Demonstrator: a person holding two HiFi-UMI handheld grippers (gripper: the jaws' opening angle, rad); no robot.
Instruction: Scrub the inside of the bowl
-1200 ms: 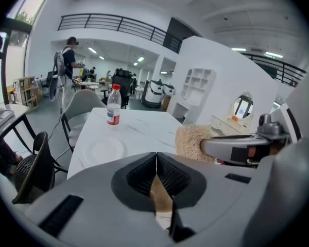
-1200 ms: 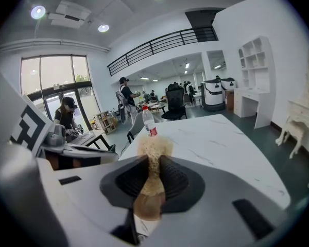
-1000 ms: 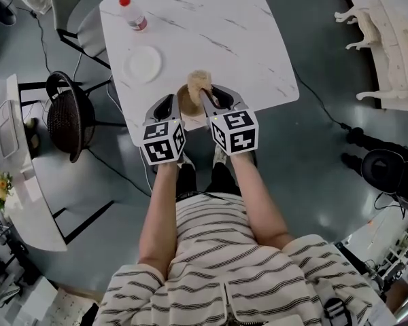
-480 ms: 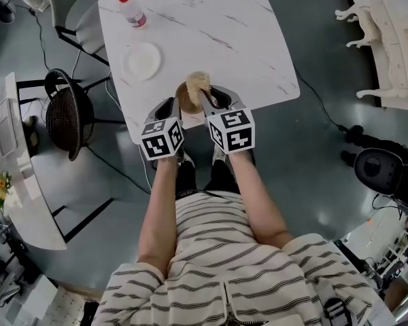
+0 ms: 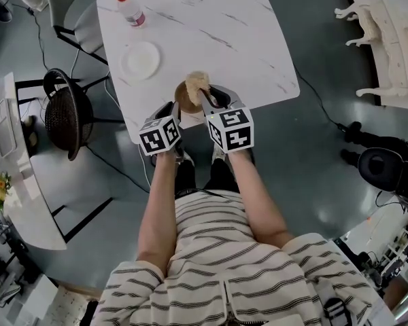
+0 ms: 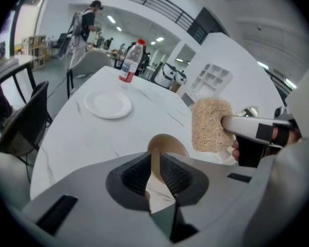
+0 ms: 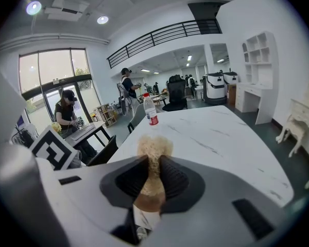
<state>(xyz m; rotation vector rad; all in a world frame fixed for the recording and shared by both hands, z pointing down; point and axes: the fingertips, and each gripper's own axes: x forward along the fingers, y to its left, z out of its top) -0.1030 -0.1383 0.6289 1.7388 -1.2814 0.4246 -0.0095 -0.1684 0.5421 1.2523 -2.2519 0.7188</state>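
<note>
- The left tongs (image 6: 154, 163) are closed on the rim of a brown bowl (image 6: 166, 144). The bowl's thin wall runs down between the two ribbed pads.
- In the head view the bowl (image 5: 185, 98) is by the near edge of the white marble worktop (image 5: 245, 39), straight ahead of the person. It sits between the left tongs (image 5: 170, 109) and the right tongs (image 5: 207, 99).
- The right tongs (image 7: 153, 164) are clamped on a pale loofah scrubber (image 7: 154, 147), whose tuft sticks out past the jaw tips.
- From the left gripper view, the loofah scrubber (image 6: 211, 124) is just beside the bowl's rim, up and to its right. Whether they touch cannot be told.
- A white plate (image 5: 140, 60) lies well apart from the bowl, farther along the worktop to the left. A red-capped bottle (image 5: 130, 8) stands beyond it near the far corner.
</note>
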